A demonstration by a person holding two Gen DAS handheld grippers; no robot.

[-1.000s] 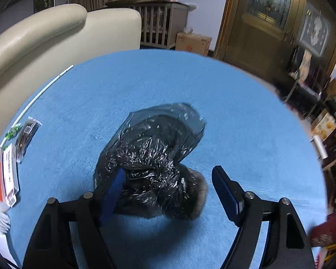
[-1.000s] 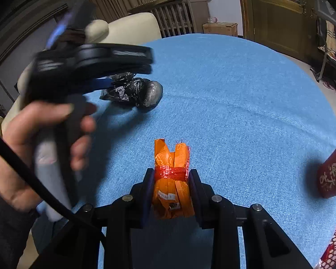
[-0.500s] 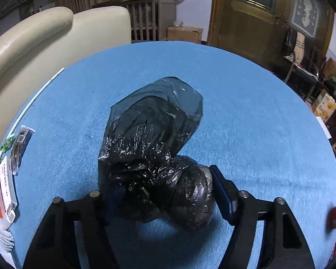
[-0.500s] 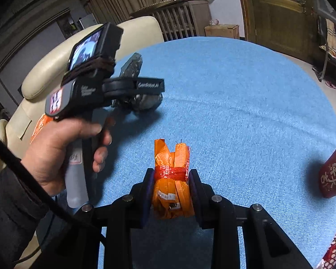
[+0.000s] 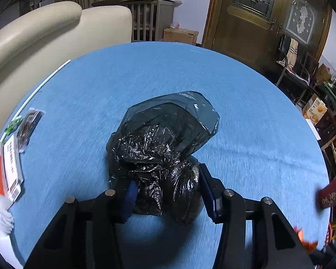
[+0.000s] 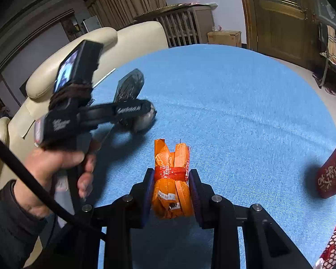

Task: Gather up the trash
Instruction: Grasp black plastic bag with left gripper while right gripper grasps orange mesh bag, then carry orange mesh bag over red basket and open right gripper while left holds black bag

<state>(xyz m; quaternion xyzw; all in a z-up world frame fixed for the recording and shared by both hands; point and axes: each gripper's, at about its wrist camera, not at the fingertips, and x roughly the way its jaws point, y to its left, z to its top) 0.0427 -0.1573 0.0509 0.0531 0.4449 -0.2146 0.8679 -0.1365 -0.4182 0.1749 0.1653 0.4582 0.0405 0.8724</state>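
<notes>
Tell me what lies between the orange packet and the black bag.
Right wrist view: only bare blue tablecloth and shadow between the orange packet and the black bag.

A cream sofa (image 5: 44,35) borders the blue table (image 5: 246,116), with a cardboard box (image 5: 180,35) (closed) beyond it.

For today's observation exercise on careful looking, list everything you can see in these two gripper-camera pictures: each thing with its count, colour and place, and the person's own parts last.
Table: one, blue cloth, round, under everything.
Plastic bag: one, black, crumpled, mid-table between the left gripper's fingers.
Wrapper bundle: one, orange with red tie, in the right gripper.
Packets: a few, orange, white and dark, table's left edge.
Red container: one, Chinese lettering, table's right edge.
Sofa: one, cream, behind the table.
Cardboard box: one, brown, on the floor by the door.
Left gripper: black, blue pads, closing around the bag.
Right gripper: black, clamped on the bundle.
Left hand: holds the left gripper's handle.
</notes>
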